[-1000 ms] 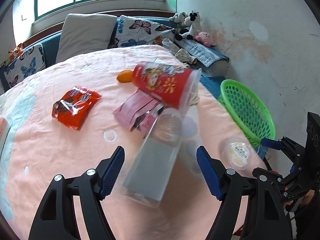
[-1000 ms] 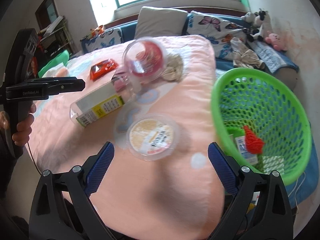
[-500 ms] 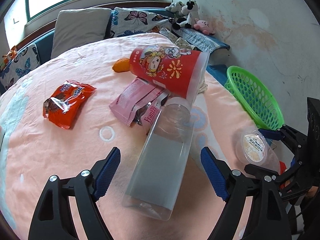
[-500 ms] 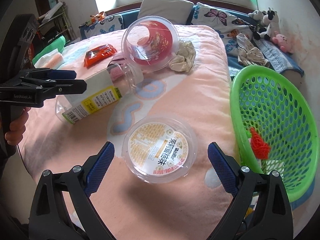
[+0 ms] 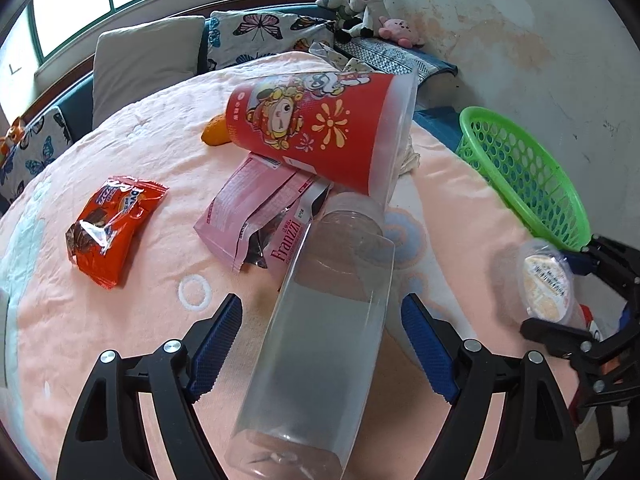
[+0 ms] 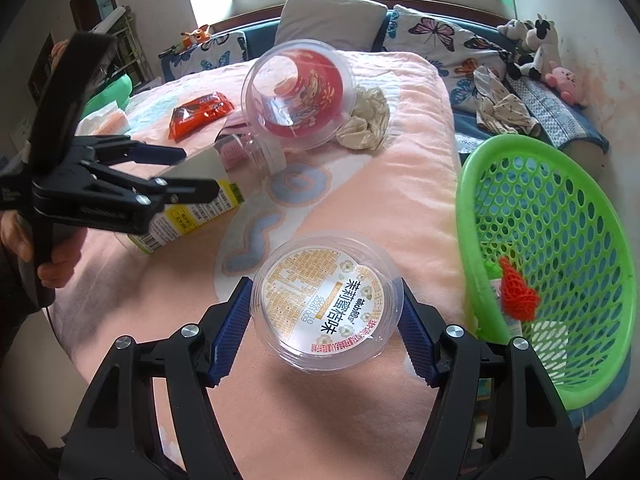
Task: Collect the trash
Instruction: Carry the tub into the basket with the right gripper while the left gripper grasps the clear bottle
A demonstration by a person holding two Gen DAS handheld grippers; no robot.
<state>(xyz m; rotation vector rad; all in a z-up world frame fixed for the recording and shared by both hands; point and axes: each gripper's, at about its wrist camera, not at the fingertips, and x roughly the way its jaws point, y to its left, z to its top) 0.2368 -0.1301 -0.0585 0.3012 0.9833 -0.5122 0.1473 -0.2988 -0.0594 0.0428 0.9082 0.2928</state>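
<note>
A clear plastic bottle (image 5: 320, 344) lies on the pink blanket between the fingers of my open left gripper (image 5: 322, 342); it also shows in the right wrist view (image 6: 192, 204). My right gripper (image 6: 326, 306) is open around a round clear lidded cup (image 6: 326, 300), its blue pads close to the rim on both sides; the cup also shows in the left wrist view (image 5: 546, 284). A big red cup (image 5: 320, 132) lies on its side behind the bottle. A green basket (image 6: 548, 248) stands to the right, holding a red net (image 6: 518, 292).
A pink Franzzi wrapper (image 5: 260, 216), an orange-red snack bag (image 5: 112, 224), an orange object (image 5: 214, 134) and a crumpled tissue (image 6: 366, 120) lie on the blanket. Pillows (image 5: 144, 64) and soft toys (image 5: 360, 4) are behind. The left gripper (image 6: 120, 184) shows in the right wrist view.
Both grippers moved forward. The bottle now sits deeper between the left fingers, and the right fingers now flank the lidded cup.
</note>
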